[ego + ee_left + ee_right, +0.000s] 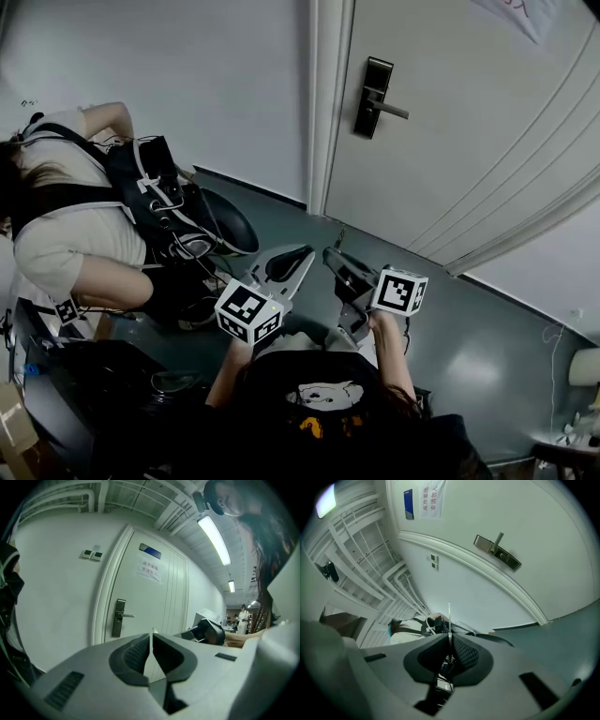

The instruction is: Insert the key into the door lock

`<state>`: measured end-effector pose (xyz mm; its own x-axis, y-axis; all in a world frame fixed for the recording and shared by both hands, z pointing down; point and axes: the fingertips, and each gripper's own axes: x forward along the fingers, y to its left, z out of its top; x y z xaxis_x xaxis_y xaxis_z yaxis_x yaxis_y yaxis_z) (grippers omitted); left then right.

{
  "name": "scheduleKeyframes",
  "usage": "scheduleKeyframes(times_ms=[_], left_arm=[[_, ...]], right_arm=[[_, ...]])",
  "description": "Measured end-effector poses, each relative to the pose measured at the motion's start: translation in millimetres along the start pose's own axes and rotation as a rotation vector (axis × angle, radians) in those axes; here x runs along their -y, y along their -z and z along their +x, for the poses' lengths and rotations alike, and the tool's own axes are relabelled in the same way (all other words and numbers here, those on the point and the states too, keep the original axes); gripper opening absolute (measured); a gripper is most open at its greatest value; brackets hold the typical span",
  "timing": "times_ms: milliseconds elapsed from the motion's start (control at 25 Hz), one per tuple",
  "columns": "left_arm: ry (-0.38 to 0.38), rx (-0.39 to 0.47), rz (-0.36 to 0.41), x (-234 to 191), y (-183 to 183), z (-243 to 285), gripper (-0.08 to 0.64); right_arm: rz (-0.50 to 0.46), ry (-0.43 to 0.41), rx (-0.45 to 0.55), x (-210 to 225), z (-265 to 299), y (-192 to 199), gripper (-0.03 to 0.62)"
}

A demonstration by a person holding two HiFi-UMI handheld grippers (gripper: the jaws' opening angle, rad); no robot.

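the door lock (373,97) is on the white door (469,141), well apart from my tongs. my left tongs (151,637) are pressed together, empty. my right tongs (449,639) pinch the key (449,613), its thin blade sticking out.

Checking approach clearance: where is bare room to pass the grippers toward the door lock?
Free: the grey floor between the right gripper, holding the key, and the door, below the lever lock. Crowded: left, where a crouching person and black bags border the left gripper.
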<state>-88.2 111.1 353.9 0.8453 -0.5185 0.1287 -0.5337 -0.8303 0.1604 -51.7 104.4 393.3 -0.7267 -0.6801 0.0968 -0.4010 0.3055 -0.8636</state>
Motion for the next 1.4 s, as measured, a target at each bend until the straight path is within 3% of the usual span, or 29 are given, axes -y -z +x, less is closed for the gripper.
scheduleKeyframes(times_ms=[520,880,1200,1400], left_arm=[[0.022,0.015,-0.021,-29.1,4.1,-24.9,0.025],[-0.03,0.025,-0.025,-39.0,-4.3,-38.2,0.025],[-0.072,-0.001,-0.045,-77.4,7.7,-9.4,0.025],[-0.089,0.003,-0.051,-93.0,-2.5,37.3,0.025]], right_arm=[[-0.007,0.038,-0.029,-6.6,38.6,17.6,0.023],[-0.017,-0.005,-0.068,-20.5,56.7,11.8,0.023],[0.023,-0.009,-0.082,14.4,78.8,-6.2,0.023],[0.022,0.001,-0.079,41.4,73.9,-48.3,0.023]])
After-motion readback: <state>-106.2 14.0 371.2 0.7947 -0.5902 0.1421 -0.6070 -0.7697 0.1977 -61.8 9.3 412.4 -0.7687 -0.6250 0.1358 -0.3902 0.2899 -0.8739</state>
